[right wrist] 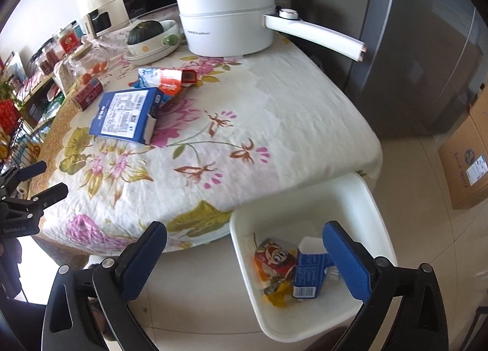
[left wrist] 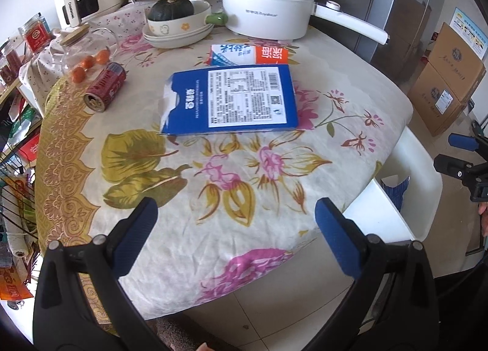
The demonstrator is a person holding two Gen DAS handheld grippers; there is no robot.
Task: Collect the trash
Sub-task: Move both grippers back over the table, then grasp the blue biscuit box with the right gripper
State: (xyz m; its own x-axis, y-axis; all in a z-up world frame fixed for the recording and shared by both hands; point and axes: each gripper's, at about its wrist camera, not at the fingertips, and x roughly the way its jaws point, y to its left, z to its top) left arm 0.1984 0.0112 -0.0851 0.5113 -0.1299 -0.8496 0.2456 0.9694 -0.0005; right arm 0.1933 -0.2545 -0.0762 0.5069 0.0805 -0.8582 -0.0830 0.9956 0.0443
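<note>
A flat blue carton lies mid-table, also in the right wrist view. Behind it lies a crumpled blue and orange carton. A red can lies on its side at the left. A white bin stands on the floor by the table's right edge; it holds a red can, a blue carton and yellow scraps. My left gripper is open and empty over the table's near edge. My right gripper is open and empty above the bin.
At the back of the flowered table stand a white electric pot with a long handle, stacked dishes with a dark squash, and a glass jar with small oranges. Shelves at the left, cardboard boxes and a fridge at the right.
</note>
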